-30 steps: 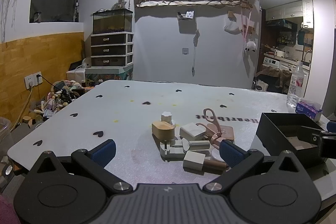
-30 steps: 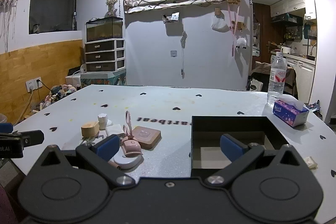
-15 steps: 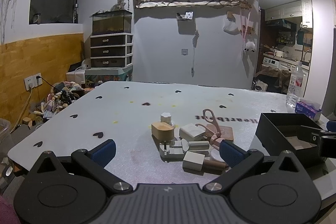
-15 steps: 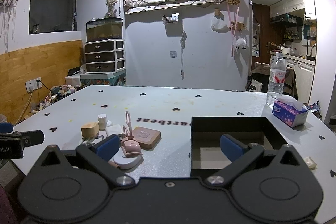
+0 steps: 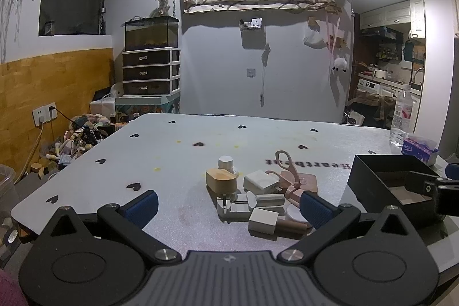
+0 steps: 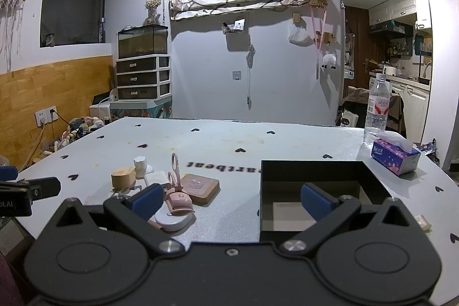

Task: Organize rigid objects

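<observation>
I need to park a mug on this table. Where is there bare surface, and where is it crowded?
Free: the strip between the pink scissors and the black box; the far half of the table behind the printed lettering; the left side beyond the wooden block. Crowded: the cluster around the white charger. The water bottle and tissue pack fill the far right corner.

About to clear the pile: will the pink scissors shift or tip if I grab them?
Probably. The pink scissors stand propped, one loop in the air, leaning on the brown square pad, so a nudge may topple them. They look rigid and light. The smooth plastic loops could slip between the pads, so grip near the pivot.
</observation>
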`<control>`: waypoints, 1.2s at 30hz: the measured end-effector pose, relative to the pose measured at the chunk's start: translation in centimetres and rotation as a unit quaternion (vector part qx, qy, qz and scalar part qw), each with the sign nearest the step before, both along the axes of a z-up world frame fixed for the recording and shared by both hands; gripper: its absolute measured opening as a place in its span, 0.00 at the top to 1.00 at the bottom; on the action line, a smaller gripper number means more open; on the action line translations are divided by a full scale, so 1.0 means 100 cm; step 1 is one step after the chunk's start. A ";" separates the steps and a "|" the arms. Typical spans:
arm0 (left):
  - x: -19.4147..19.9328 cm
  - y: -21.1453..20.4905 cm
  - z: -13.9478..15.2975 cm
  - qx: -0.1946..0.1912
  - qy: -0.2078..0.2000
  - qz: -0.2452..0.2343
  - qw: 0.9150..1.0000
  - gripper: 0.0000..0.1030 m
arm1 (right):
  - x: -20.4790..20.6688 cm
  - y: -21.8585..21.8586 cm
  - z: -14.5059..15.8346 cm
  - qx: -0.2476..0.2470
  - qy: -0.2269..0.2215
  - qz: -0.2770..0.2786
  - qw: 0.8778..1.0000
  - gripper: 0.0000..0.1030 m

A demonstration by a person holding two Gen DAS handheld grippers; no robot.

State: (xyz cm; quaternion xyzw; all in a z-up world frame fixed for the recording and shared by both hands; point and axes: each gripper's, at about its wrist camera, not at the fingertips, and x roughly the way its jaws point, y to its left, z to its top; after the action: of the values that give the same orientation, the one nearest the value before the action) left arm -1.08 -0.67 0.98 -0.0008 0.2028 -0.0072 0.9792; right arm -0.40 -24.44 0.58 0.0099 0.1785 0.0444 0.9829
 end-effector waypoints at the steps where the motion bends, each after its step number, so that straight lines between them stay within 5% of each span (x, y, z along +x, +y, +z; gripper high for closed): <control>1: 0.000 0.000 0.000 0.000 0.000 0.000 1.000 0.00 | -0.001 -0.001 0.001 0.000 0.000 0.000 1.000 0.00; 19: 0.008 -0.004 -0.016 0.000 0.026 -0.001 1.000 0.00 | 0.001 -0.024 0.003 0.010 -0.014 -0.019 1.000 0.00; 36: 0.057 -0.026 -0.084 0.005 0.111 -0.017 0.994 0.00 | 0.031 -0.139 -0.041 0.015 0.008 -0.190 0.982 0.00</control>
State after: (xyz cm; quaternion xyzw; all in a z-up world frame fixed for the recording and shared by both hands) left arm 4.57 -3.29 -7.44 0.0068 0.3099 -0.0231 0.9505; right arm 2.73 -38.33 -3.56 0.0591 0.1808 -0.1401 0.9717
